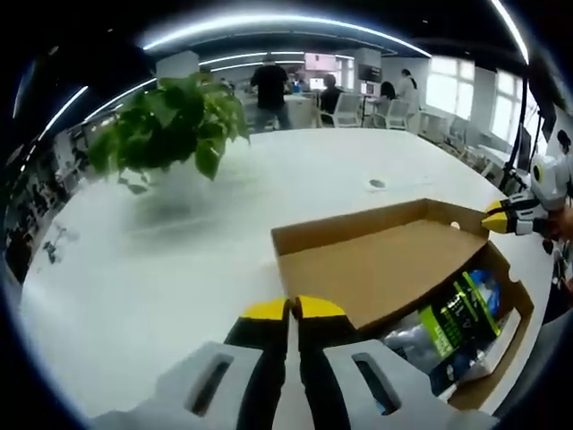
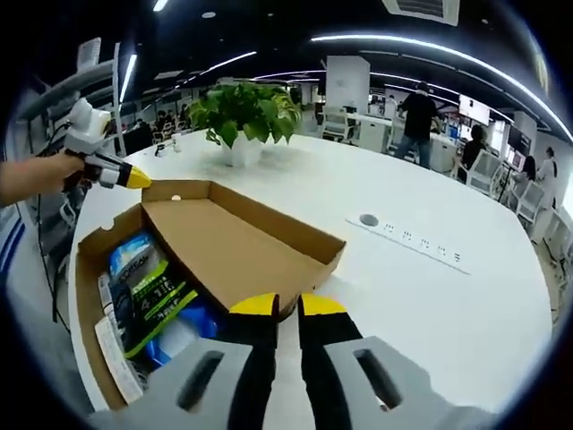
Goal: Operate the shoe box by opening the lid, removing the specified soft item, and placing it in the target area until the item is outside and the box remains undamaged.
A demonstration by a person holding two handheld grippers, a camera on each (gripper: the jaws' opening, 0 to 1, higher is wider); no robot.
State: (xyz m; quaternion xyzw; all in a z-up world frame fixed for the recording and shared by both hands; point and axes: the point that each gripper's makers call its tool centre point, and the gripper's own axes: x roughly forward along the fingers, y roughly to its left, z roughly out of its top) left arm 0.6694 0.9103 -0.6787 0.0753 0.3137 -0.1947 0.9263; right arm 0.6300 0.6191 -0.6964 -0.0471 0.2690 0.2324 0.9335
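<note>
The shoe box (image 1: pixel 515 305) sits on a big white counter (image 1: pixel 134 287). It is brown cardboard. Its lid (image 1: pixel 376 269) is partly up and leans over one side of the box, so the other side is open.

In that open side lies the soft item (image 1: pixel 457 318), a squashy pack with a green and black label and some blue. It is inside the box, partly under the lid.

In the left gripper view, the left tool (image 1: pixel 293 309) sits just beside the near corner of the lid. Its two yellow tips are pressed together with nothing between them. The right tool (image 1: pixel 495 219) touches the far corner of the box.

In the right gripper view, the right tool (image 2: pixel 288 305) is right at the near edge of the lid (image 2: pixel 224 242). Its tips are close together. I cannot tell if they pinch the lid.

A hand (image 2: pixel 36 175) holds the left tool (image 2: pixel 136 179) at the far corner of the box (image 2: pixel 89 305). The soft item (image 2: pixel 148 291) lies in the open part.

Behind the box stands a leafy green plant (image 2: pixel 246 107) in a white pot. A white power strip (image 2: pixel 407 237) lies on the counter (image 2: pixel 448 313) beside the box.
</note>
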